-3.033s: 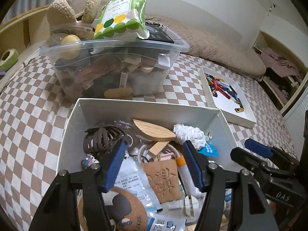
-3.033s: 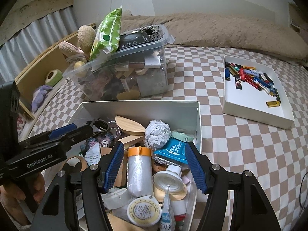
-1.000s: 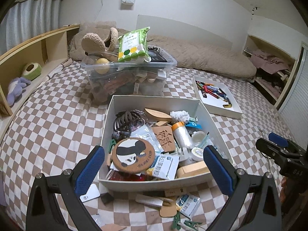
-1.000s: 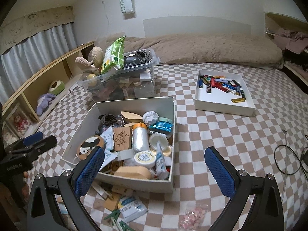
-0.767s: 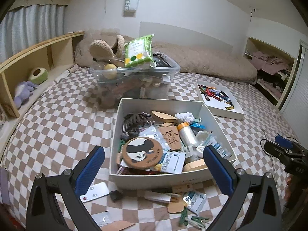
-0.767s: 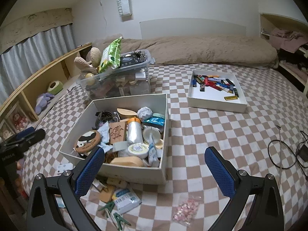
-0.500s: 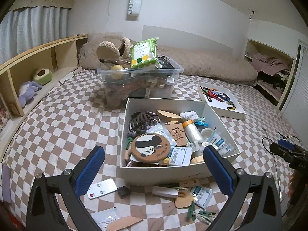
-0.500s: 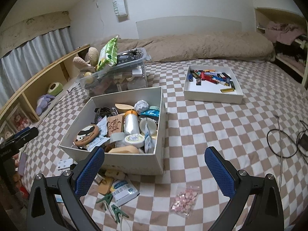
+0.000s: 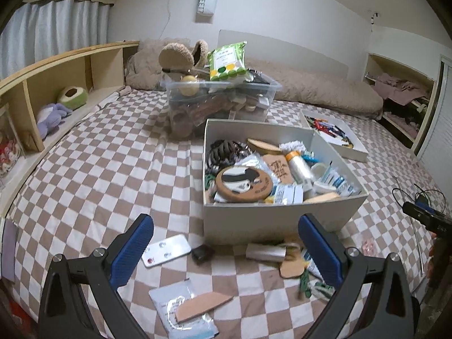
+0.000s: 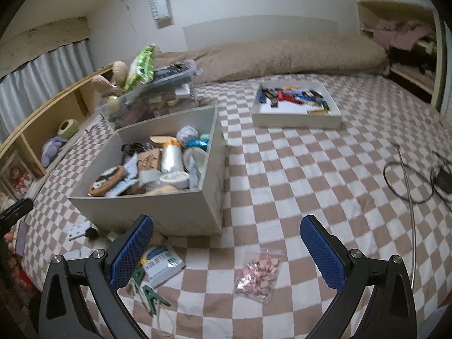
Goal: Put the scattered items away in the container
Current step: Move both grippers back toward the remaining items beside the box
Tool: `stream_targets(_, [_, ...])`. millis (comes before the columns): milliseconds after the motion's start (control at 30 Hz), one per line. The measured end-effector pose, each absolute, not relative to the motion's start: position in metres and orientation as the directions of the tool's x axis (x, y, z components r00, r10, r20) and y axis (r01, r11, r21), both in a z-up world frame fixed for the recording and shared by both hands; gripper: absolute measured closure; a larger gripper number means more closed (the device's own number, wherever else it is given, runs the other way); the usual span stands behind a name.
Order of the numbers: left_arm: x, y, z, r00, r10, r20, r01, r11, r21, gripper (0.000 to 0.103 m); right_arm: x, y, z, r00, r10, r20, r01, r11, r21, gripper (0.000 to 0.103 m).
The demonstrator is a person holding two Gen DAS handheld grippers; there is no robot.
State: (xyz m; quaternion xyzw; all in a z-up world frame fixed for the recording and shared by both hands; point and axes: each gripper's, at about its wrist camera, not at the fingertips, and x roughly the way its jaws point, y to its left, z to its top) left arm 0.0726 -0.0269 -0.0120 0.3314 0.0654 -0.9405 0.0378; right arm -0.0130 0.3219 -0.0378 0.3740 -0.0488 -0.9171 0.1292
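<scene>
While my left hand-held gripper (image 9: pixel 226 250) gapes empty | right hand-held gripper (image 10: pixel 227 250) likewise wide, empty | box (image 9: pixel 271 220) on bed (image 9: pixel 99 169), full | packets (image 9: pixel 183 308) scattered before it

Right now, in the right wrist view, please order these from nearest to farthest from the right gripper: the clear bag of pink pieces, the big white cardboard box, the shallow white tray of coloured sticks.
1. Clear bag of pink pieces: on the bedspread, just ahead of the right gripper.
2. Big white cardboard box: ahead, to the left.
3. Shallow white tray of coloured sticks: far ahead, slightly right.
</scene>
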Motion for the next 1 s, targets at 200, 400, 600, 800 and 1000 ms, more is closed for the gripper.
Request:
stream_targets(200, [0.085, -0.029, -0.035, -0.758, -0.071, -0.648, 0.160, -0.984, -0.079, 0.000, -0.017, 0.338, -0.069, -0.649, -0.270, -0.711, 0.127, -0.960, 0.248, 0.000])
stream_targets(400, [0.088, -0.032, -0.057, -0.731, -0.087, -0.677, 0.196, -0.977, -0.086, 0.000, -0.023, 0.353, -0.099, -0.602, -0.224, -0.766, 0.023, -0.964, 0.263, 0.000])
stream_targets(600, [0.086, -0.031, -0.080, -0.698, -0.103, -0.709, 0.224, -0.971, -0.080, 0.000, -0.023, 0.356, -0.127, -0.554, -0.205, -0.807, -0.034, -0.963, 0.268, 0.000])
stream_targets(800, [0.082, -0.029, -0.102, -0.659, -0.129, -0.741, 0.252, -0.966, -0.056, 0.000, -0.027, 0.349, -0.150, -0.479, -0.194, -0.856, -0.052, -0.967, 0.249, 0.000])
stream_targets(1000, [0.079, -0.034, -0.126, -0.604, -0.154, -0.782, 0.302, -0.952, -0.046, 0.000, -0.031, 0.342, -0.154, -0.468, -0.146, -0.872, -0.055, -0.980, 0.193, 0.000])
